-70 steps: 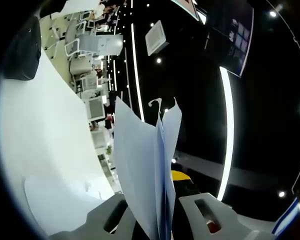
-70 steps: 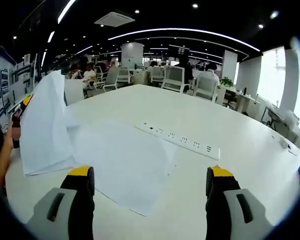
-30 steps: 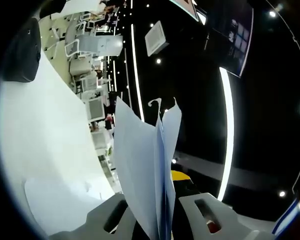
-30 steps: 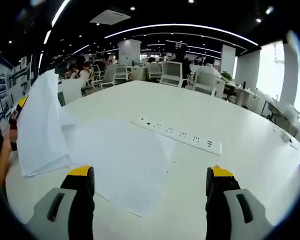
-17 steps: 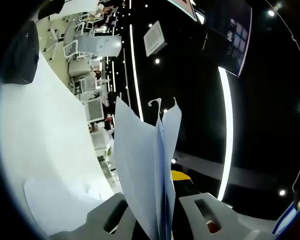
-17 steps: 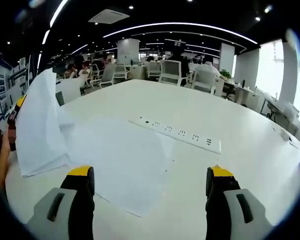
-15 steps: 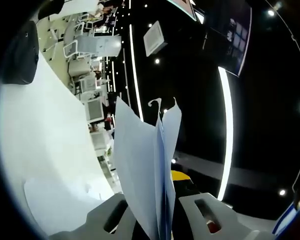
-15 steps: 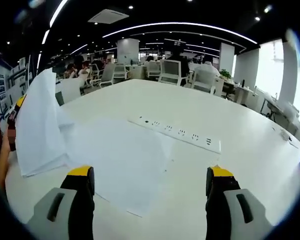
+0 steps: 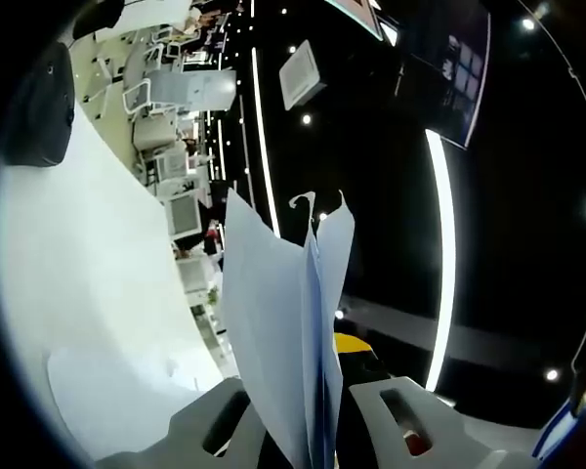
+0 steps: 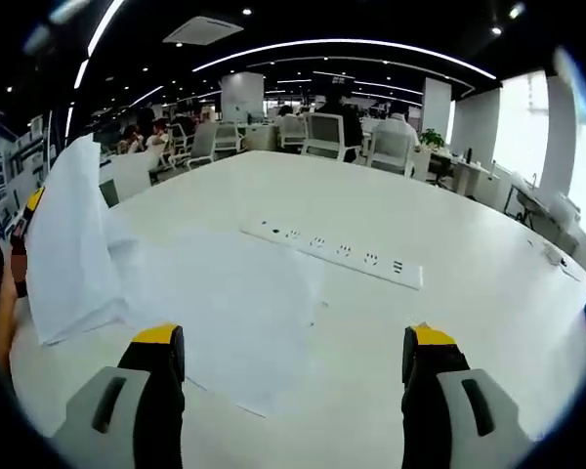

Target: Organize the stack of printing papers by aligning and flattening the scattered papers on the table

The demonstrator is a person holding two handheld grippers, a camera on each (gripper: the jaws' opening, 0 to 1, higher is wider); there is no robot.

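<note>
My left gripper (image 9: pixel 317 430) is shut on a sheaf of white printing papers (image 9: pixel 283 332) that stands on edge between its jaws and fans out at the far end. In the right gripper view that same sheaf (image 10: pixel 73 244) is held upright at the left, with the left gripper's yellow tip (image 10: pixel 31 203) and a person's hand behind it. More white sheets (image 10: pixel 239 318) lie flat and spread on the white table (image 10: pixel 391 210) just ahead of my right gripper (image 10: pixel 293 376), which is open with nothing between its fingers.
A white power strip (image 10: pixel 332 254) is set into the table beyond the flat sheets. Office chairs and seated people (image 10: pixel 342 127) line the far edge. A dark round object (image 9: pixel 44 98) sits on the table in the left gripper view.
The right gripper's view has shifted slightly, with the table and power strip sliding a little left and down. The left gripper still holds the sheaf unchanged.
</note>
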